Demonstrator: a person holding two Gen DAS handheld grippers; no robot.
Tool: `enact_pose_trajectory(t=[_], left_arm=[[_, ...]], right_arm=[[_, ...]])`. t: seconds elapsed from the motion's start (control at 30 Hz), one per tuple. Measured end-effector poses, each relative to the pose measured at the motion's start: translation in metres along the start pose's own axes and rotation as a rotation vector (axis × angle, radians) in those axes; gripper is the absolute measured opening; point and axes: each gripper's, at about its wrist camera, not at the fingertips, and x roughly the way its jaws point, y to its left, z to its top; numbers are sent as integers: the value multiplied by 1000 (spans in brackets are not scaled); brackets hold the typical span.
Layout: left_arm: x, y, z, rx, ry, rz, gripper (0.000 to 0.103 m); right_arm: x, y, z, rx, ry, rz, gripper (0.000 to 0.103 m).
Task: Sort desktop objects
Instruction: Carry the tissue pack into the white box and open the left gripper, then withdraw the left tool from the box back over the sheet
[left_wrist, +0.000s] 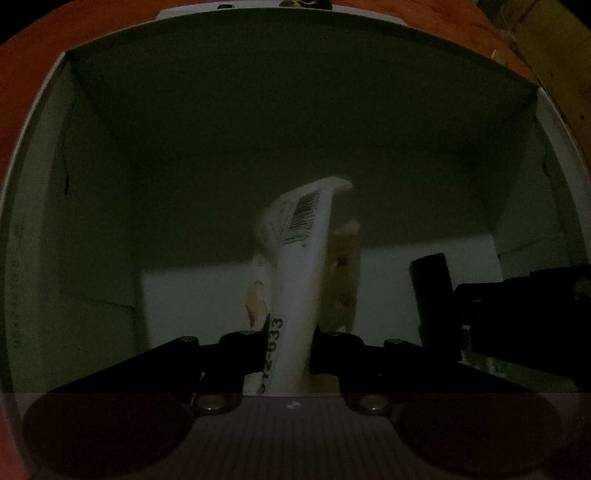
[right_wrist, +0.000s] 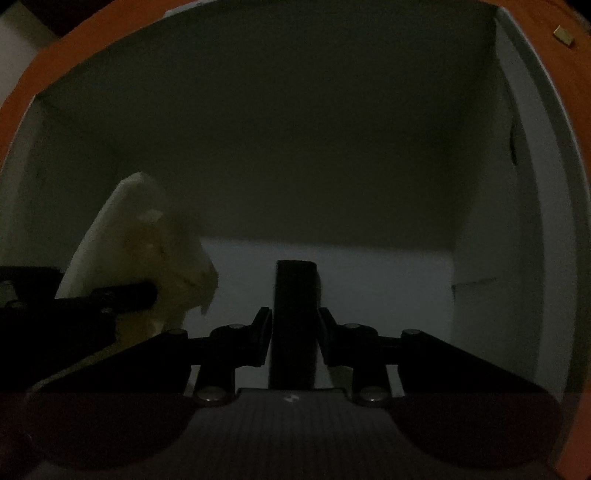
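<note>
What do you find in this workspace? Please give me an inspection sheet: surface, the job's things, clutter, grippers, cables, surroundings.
Surface: orange table, with a white box on it.
Job's things: white barcoded packet and black block, both inside the box.
Clutter: nothing seen.
Grippers: left gripper has the packet between its fingers, right gripper has the block; too dark to tell whether the pads press.
Cables: nothing seen.
Surroundings: wooden boards beyond the table.
</note>
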Motion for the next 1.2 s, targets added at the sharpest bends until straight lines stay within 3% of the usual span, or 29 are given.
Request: enact_pose_trajectory(t=[0.03,0.07,0.1,0.13,0.77,0.93,1.2], left_arm=[[-2,4,-4,-20,-2,4,50],[-4,8,-4,-35,-7,10,64],[-8,13,-5,-56,-24,18,81],[-13,20,-6,-79,-46,19,86],[-34,108,-28,-98,-8,-24,95],[-59,137,-25,-145,-29,-94,96],[-105,191,-13,-216,-83,-157,103]], right_arm=[[0,-1,2,4,5,-18,47],[-1,-4,6,17,10,-42,75],[-2,-6,6,34,11,-48,85],[-4,-8,7,50,8,-47,85],[-26,-25,3,104,46,4,88],[-43,-17,25,122,87,31,89],[-104,-17,60,156,9,110,91]])
